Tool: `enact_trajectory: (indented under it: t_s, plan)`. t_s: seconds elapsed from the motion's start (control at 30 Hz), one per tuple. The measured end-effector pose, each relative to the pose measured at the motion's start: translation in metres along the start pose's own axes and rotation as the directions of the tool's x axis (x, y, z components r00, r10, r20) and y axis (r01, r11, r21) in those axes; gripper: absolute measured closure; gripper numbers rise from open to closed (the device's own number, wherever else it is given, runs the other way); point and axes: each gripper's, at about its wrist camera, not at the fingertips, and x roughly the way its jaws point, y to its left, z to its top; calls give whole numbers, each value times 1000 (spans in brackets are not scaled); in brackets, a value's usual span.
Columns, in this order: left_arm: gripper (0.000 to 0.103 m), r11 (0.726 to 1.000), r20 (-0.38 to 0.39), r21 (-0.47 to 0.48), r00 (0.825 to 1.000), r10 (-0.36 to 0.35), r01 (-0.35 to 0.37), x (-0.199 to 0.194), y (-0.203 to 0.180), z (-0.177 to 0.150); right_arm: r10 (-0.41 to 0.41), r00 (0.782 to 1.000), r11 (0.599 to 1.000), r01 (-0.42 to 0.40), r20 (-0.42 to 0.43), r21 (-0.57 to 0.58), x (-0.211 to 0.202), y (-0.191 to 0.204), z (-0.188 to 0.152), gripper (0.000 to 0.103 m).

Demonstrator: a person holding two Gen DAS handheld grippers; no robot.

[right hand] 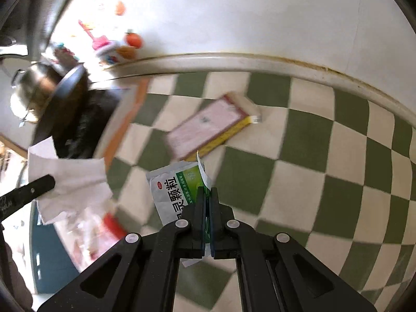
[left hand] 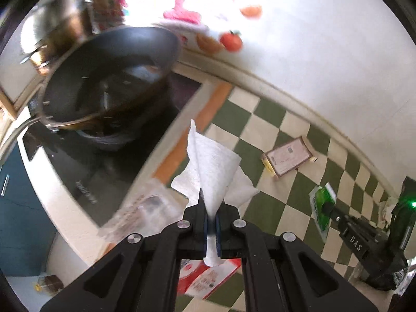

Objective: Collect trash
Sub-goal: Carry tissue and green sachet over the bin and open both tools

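My left gripper is shut on a white paper towel, lifted above the checkered counter; the towel fans out past the tips. The same towel and the left gripper's finger show at the left of the right wrist view. My right gripper is shut on a green and white sachet with printed characters, held off the counter. That sachet and the right gripper appear at the right of the left wrist view. A flat pink and yellow box lies on the counter.
A dark frying pan sits on a black cooktop, with a steel pot behind it. A clear plastic wrapper and a red and white packet lie near the counter edge. The white wall carries fruit stickers.
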Motion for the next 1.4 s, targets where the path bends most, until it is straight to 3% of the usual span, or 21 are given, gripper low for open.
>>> enact_trajectory:
  t_s: [0.17,0.37,0.5,0.67,0.77,0.87,1.0,1.17,1.3,1.4]
  plan:
    - [101,995,58,-94,998,28,-23,-56,75,-30,105,994,990,-106,-11,-88,-23,75,-27,102]
    - [101,959,61,-248,986,154,-134,-99,184,-90,226,969,935,-245,-105,-254,-17,203,-82,102]
    - [101,897,18,-394,974,225,-200,-115,270,-147,260,941,873,-324,-214,-365,9,291,-137,102]
    - [101,809,-52,-540,969,241,-230,-106,356,-218,236,908,806,-382,-346,-451,60,378,-217,102]
    - [101,751,-117,-615,970,214,-240,-74,410,-266,180,890,793,-383,-419,-474,121,416,-271,102]
    - [101,693,-187,-680,970,153,-241,-11,458,-313,126,875,799,-369,-467,-475,188,432,-318,102]
    - [101,628,-243,-749,969,36,-211,108,515,-377,50,852,822,-331,-521,-463,310,434,-388,102]
    - [101,570,-260,-807,960,-106,-156,251,560,-439,-6,826,839,-303,-563,-453,450,414,-460,102]
    - [101,518,-266,-846,943,-201,-128,352,586,-477,-44,811,830,-295,-583,-473,532,401,-500,102]
    - [100,509,-275,-853,929,-248,-117,402,597,-492,-76,804,821,-285,-589,-495,579,393,-523,102]
